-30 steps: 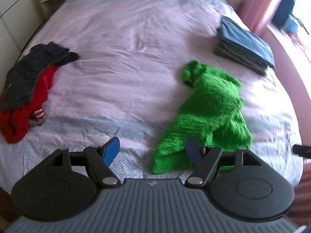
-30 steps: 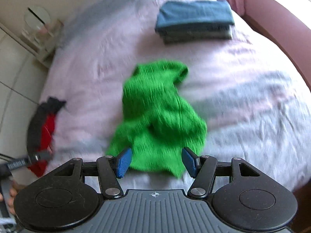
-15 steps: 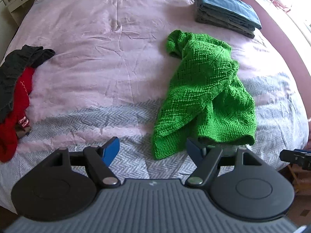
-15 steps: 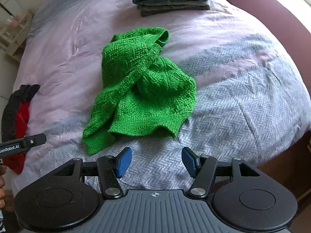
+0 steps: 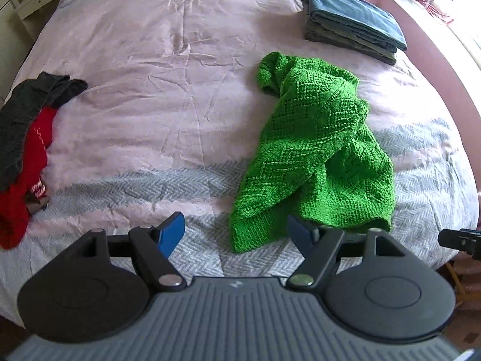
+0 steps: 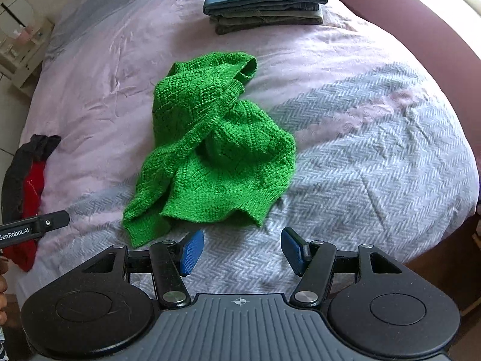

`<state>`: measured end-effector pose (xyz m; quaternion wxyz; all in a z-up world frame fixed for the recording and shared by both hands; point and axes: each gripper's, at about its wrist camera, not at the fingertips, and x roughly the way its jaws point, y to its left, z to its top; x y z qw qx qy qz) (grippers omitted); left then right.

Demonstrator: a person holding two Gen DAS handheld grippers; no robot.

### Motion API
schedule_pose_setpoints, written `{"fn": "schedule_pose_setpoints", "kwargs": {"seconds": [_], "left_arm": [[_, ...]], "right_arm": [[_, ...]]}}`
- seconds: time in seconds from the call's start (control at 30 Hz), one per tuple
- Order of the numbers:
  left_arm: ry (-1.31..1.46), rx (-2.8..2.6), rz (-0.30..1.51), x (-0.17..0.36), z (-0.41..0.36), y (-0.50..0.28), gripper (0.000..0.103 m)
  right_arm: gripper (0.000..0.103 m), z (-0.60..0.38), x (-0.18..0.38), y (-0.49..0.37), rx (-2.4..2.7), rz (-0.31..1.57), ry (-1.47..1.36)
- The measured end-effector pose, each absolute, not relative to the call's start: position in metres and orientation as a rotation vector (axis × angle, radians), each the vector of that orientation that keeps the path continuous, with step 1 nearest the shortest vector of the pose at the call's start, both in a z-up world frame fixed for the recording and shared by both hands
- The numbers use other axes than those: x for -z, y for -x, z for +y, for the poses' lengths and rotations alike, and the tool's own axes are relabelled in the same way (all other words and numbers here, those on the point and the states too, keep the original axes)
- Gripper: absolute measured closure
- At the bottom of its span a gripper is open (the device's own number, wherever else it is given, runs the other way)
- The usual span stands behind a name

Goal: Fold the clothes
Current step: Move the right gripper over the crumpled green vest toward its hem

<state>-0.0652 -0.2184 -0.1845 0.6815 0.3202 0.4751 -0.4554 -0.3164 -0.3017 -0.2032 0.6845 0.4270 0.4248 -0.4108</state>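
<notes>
Both claws nearer green sweater (image 5: 315, 156), left claw (image 5: 234, 236) and right claw (image 6: 242, 251) gaping, empty

Left gripper (image 5: 234, 236): grey ribbed body, two black round lobes, silver pivot screws, blue ribbed fingers (image 5: 171, 234). Right gripper (image 6: 242, 252) identical, with crosshair mark.

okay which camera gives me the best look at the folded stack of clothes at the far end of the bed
The right wrist view: the folded stack faces it edge-on, so the separate layers show under the blue top piece. The left wrist view shows the stack at an angle, mostly its blue top.
</notes>
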Motion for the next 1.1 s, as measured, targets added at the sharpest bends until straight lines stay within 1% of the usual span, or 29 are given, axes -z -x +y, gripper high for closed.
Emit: {"fn": "schedule_pose_setpoints", "kwargs": {"seconds": [0.4, 0.57, 0.9, 1.1], "left_arm": [[-0.702, 0.97, 1.052, 0.177, -0.226, 0.113, 0.031], [-0.652, 0.98, 1.051, 0.172, -0.217, 0.127, 0.031], [-0.568, 0.948, 1.0, 0.154, -0.192, 0.119, 0.031], [-0.568, 0.955, 1.017, 0.163, -0.187, 0.111, 0.031]], "right_arm": [[0.042, -0.327, 0.206, 0.355, 0.841, 0.951, -0.934], [0.042, -0.333, 0.208, 0.37, 0.826, 0.955, -0.927], [0.042, -0.349, 0.202, 0.378, 0.788, 0.894, -0.926], [0.042, -0.353, 0.217, 0.389, 0.795, 0.864, -1.041]]}}
